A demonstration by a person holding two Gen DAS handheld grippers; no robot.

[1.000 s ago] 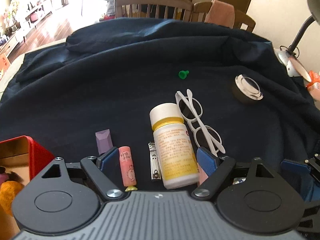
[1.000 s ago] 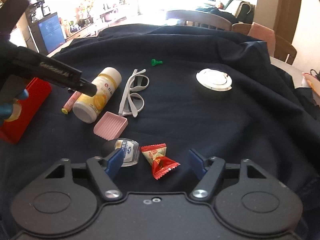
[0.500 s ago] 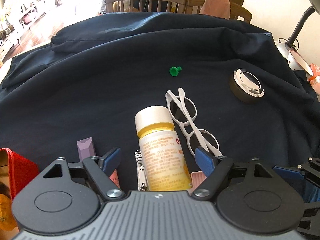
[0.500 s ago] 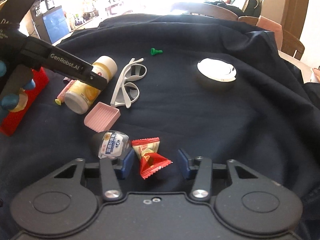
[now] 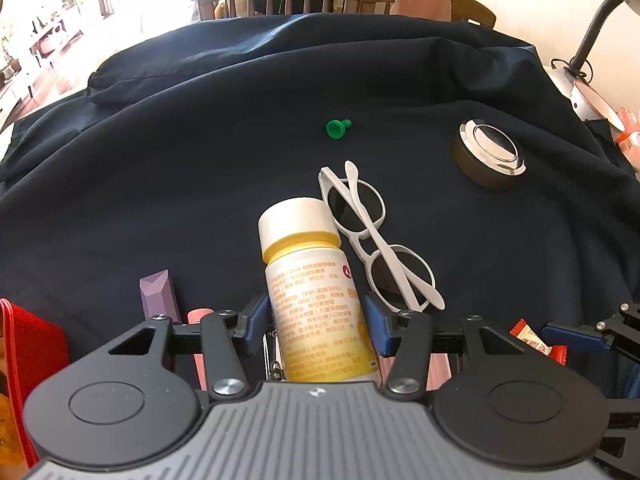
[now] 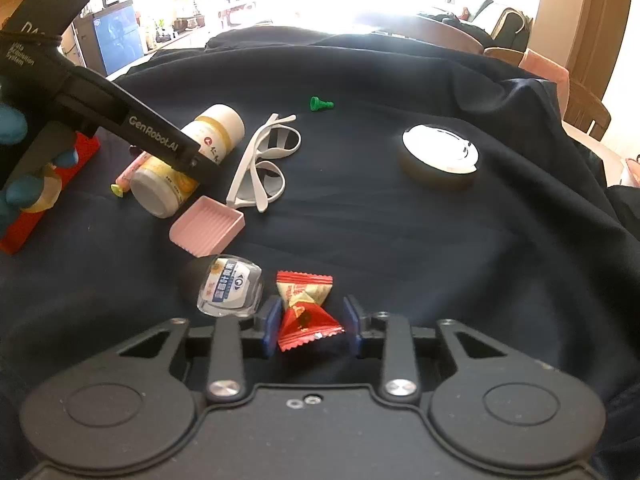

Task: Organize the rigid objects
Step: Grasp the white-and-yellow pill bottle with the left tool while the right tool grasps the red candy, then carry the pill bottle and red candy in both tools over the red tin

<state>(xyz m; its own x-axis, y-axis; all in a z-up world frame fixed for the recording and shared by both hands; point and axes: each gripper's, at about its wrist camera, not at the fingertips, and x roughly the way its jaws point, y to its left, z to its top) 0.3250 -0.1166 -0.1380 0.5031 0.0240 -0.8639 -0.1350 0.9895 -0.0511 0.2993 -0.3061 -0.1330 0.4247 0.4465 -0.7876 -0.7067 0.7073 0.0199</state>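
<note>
- Both grippers have advanced: the left gripper (image 5: 316, 326) now has its fingers closed in to straddle the pill bottle (image 5: 316, 292), seemingly touching its sides, while the right gripper (image 6: 312, 326) has narrowed around the red candy (image 6: 306, 312), gaps remaining
- Risk: the round bottle could roll or squirt forward into the white sunglasses (image 5: 376, 240) just right of the fingers
- Bottle lies on the tabletop between the fingers, long axis along them, cap pointing away
</note>
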